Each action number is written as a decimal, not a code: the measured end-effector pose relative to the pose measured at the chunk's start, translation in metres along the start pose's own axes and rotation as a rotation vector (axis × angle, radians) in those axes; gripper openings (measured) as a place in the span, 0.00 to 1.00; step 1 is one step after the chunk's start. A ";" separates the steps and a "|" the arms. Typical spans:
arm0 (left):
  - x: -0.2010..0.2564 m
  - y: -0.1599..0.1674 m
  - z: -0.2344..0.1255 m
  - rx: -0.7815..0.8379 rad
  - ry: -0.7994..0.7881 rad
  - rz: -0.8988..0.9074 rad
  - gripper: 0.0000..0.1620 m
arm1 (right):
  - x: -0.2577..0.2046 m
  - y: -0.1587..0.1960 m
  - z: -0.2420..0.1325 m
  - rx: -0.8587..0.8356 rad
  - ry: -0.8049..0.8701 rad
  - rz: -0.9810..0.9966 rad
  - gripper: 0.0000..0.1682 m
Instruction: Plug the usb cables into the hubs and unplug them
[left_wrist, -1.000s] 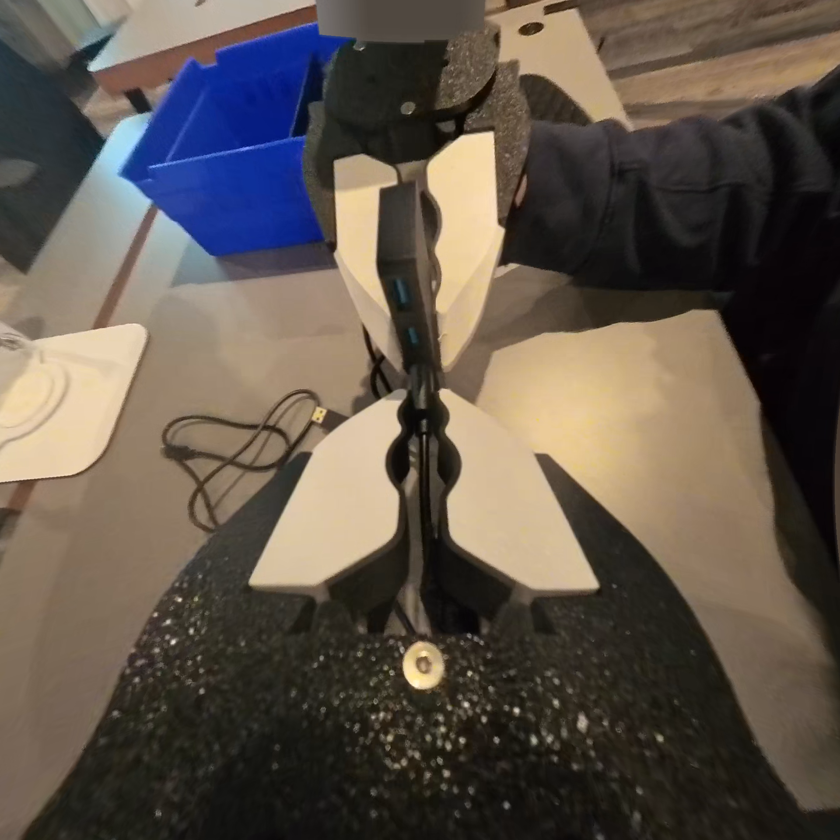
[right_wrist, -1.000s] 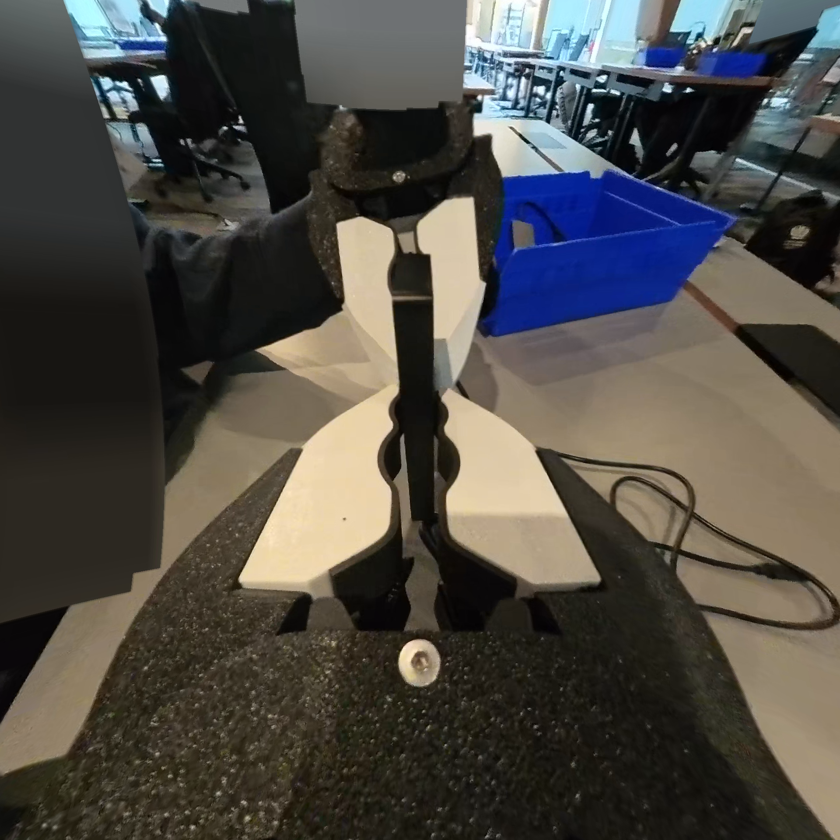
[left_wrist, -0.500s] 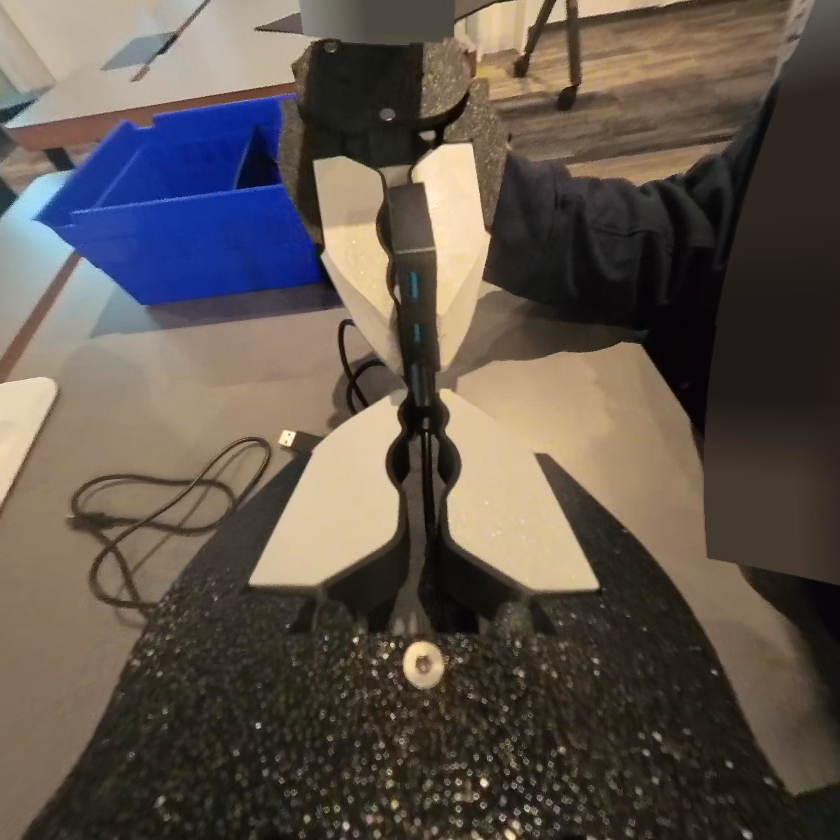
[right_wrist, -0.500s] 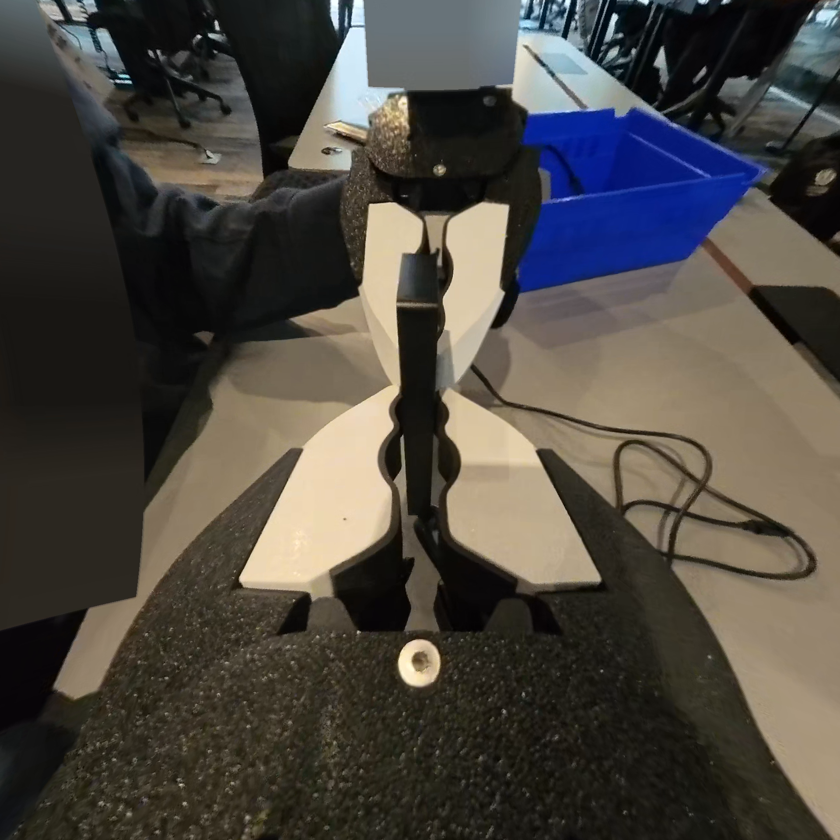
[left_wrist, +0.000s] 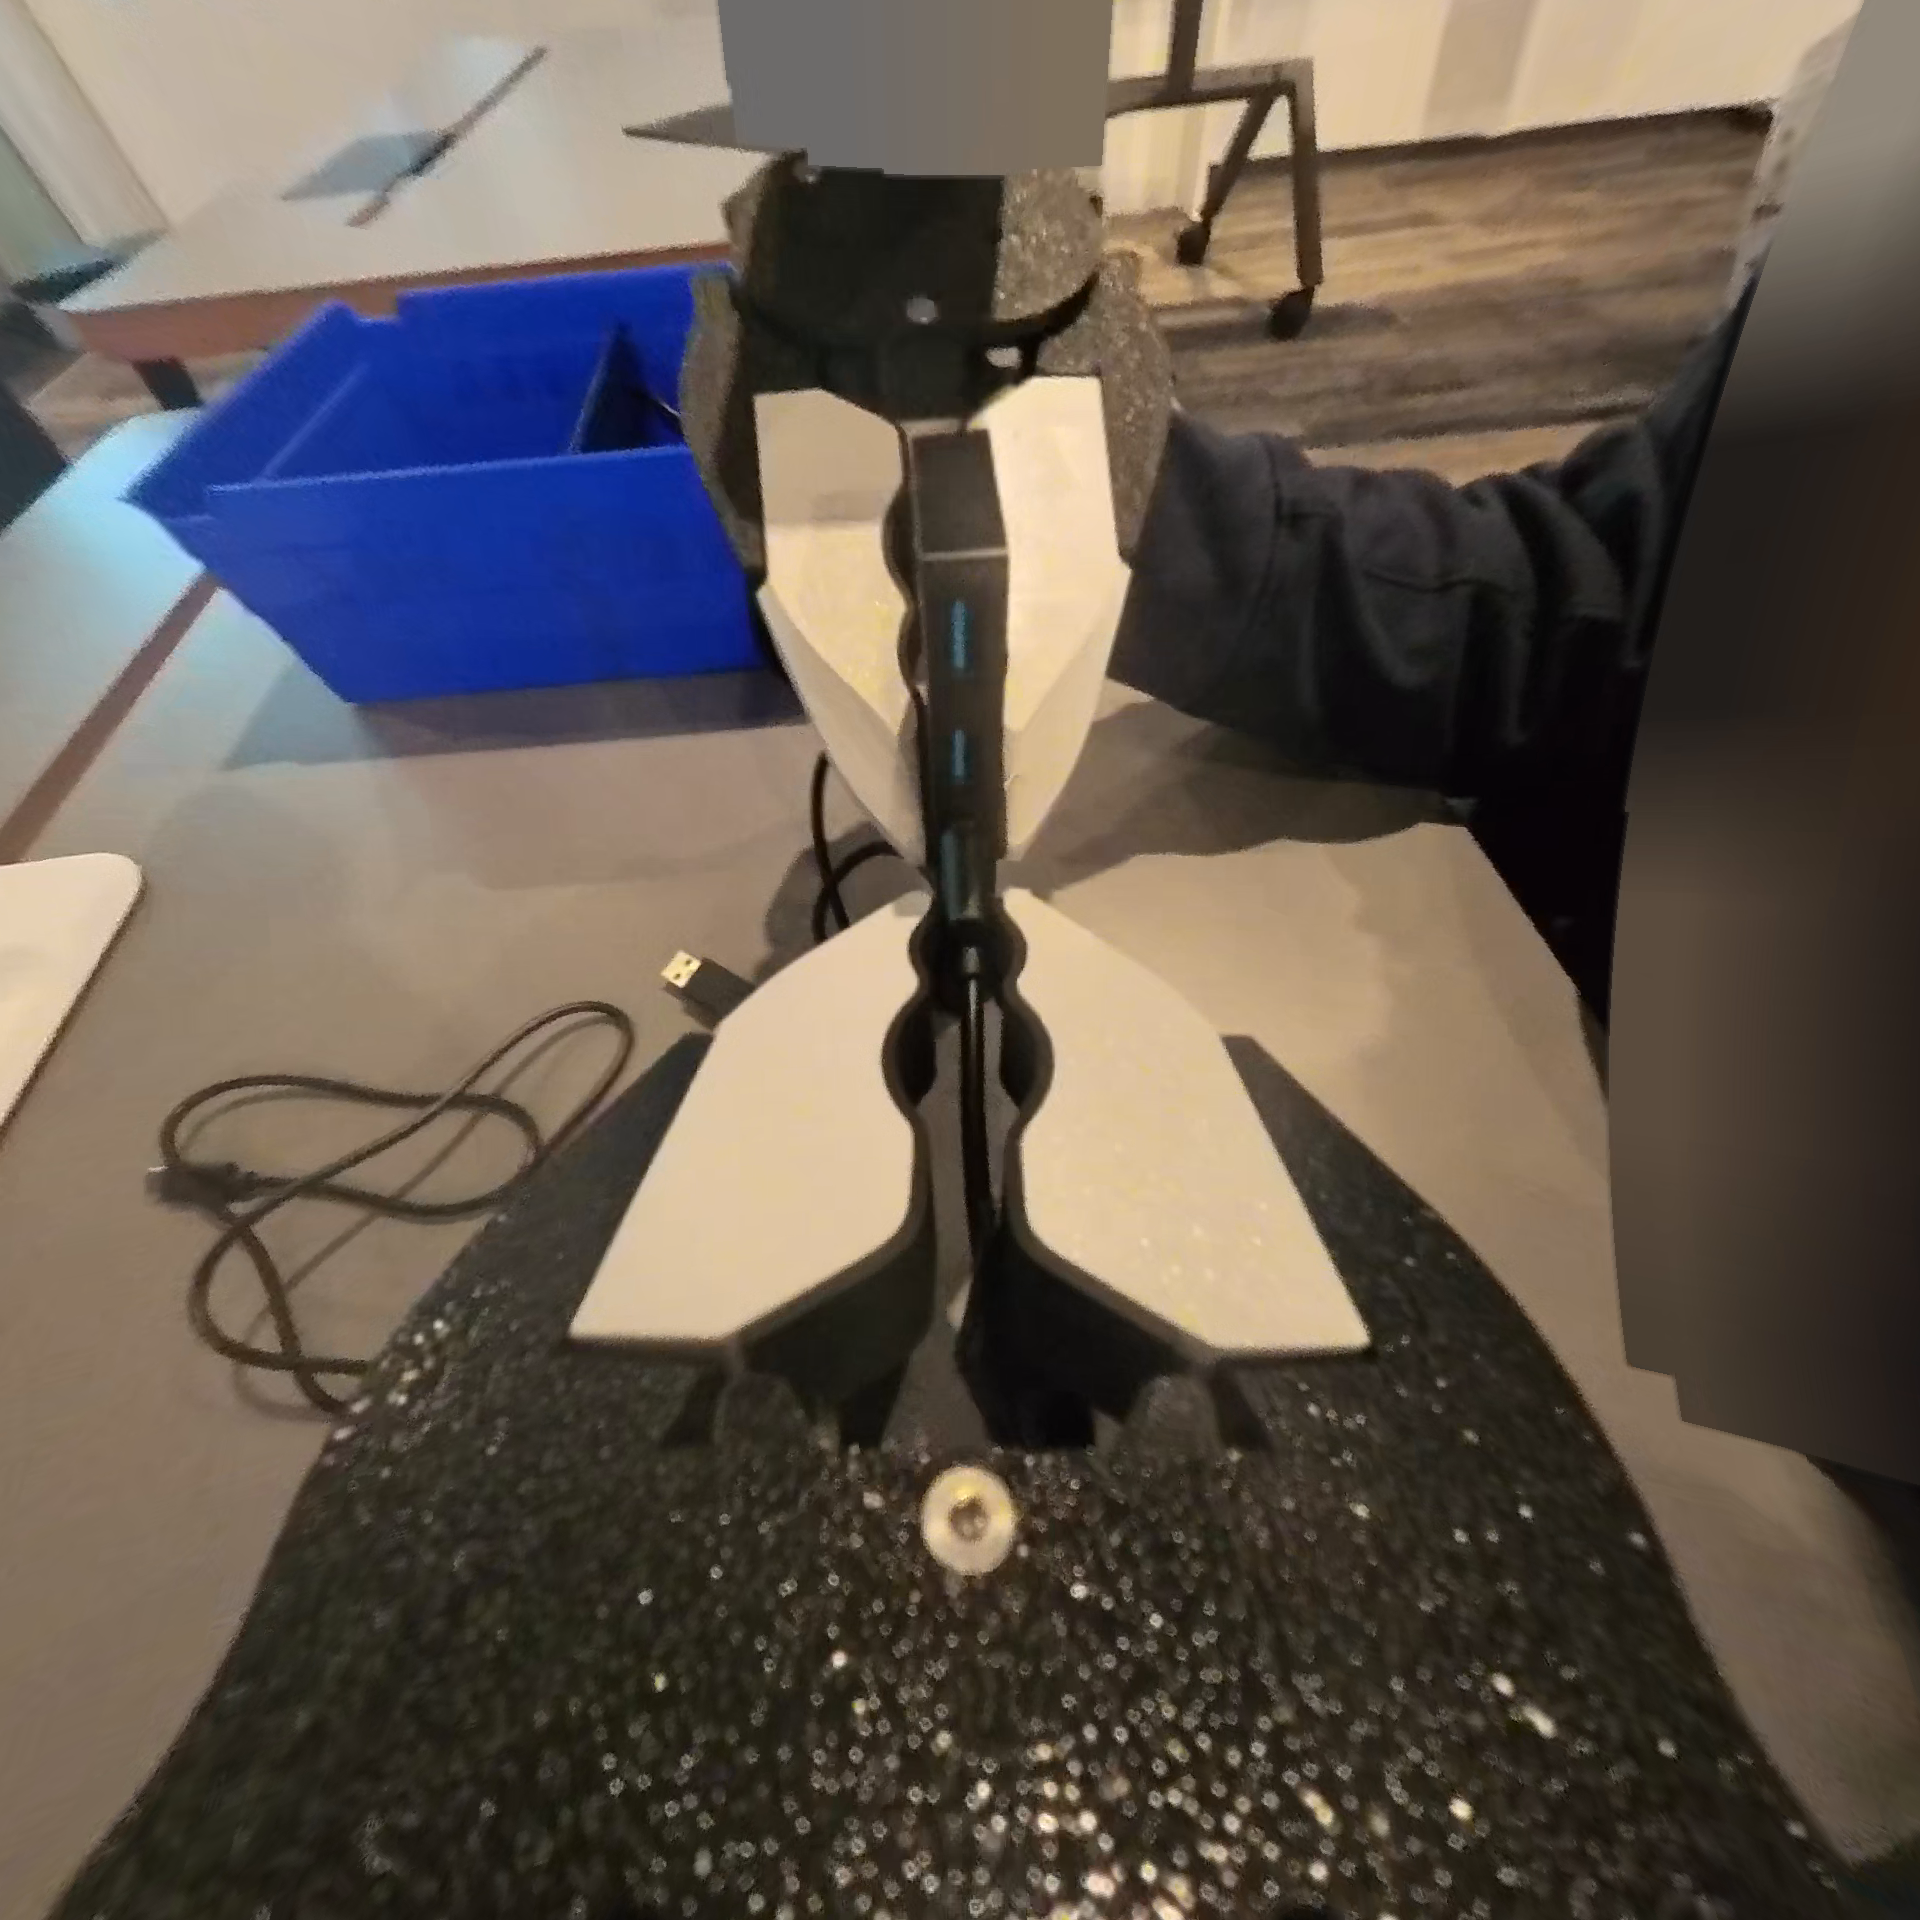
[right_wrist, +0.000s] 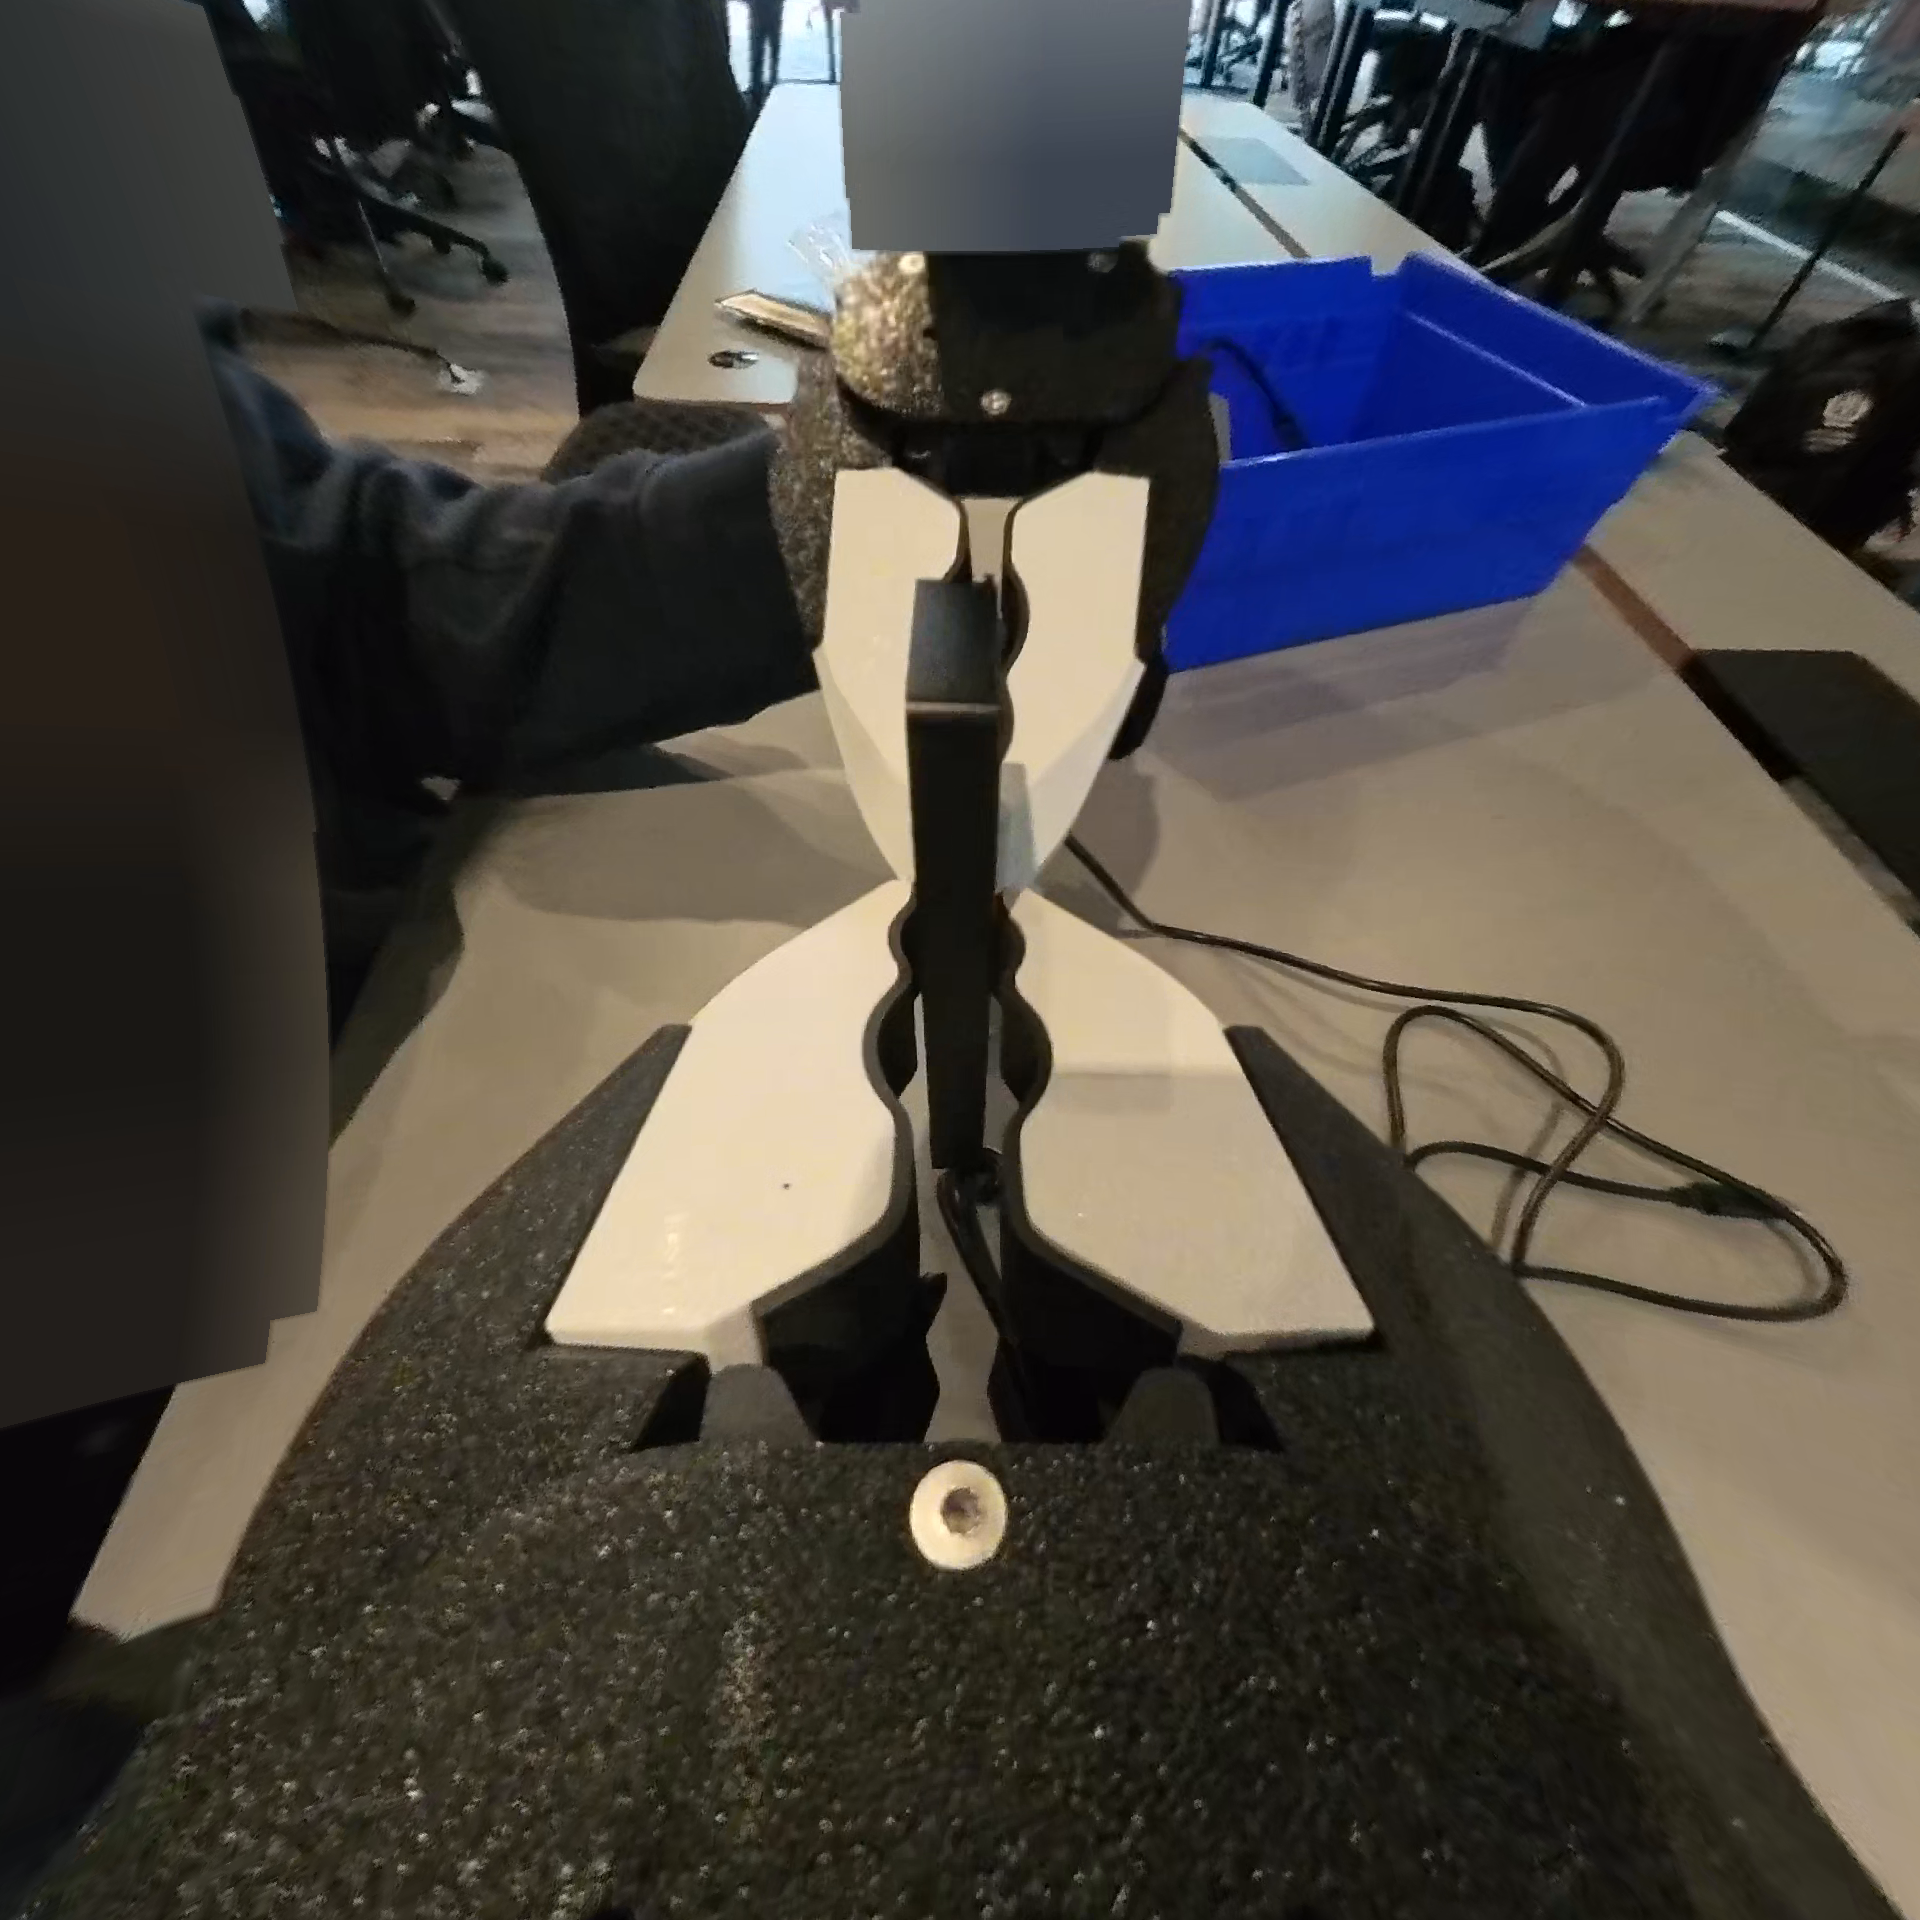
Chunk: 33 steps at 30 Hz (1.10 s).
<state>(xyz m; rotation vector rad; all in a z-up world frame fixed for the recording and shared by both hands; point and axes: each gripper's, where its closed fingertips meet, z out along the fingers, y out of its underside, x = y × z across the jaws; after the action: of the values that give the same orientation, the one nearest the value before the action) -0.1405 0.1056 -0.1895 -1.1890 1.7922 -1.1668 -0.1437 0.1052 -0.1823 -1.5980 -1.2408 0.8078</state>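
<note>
At frame left a loose cable (left_wrist: 312, 1174) lies on the surface (left_wrist: 468, 883); at centre the left tongs (left_wrist: 966, 935) pinch the plug while the right tongs (right_wrist: 961, 935) pinch the hub (left_wrist: 961, 665), so any sideways pull could bend the connector.

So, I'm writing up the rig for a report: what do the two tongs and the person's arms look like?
Both the left tongs and the right tongs look alike: two white, leaf-shaped fingers with wavy black inner edges, on a speckled black body with one silver screw. The person wears dark navy sleeves.
</note>
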 end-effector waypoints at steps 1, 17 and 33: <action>-0.004 -0.001 0.000 0.013 -0.028 0.008 0.04 | 0.004 0.000 0.000 0.003 0.026 -0.008 0.07; -0.022 0.011 -0.001 -0.053 -0.178 0.036 0.05 | 0.020 0.008 0.004 -0.059 0.144 -0.053 0.07; -0.047 -0.008 -0.039 0.169 -0.436 0.014 0.04 | 0.031 -0.021 -0.055 0.284 0.152 0.055 0.07</action>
<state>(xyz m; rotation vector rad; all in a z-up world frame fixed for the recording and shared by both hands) -0.1557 0.1605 -0.1646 -1.2175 1.3464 -0.9415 -0.0933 0.1209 -0.1422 -1.4381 -0.9332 0.8405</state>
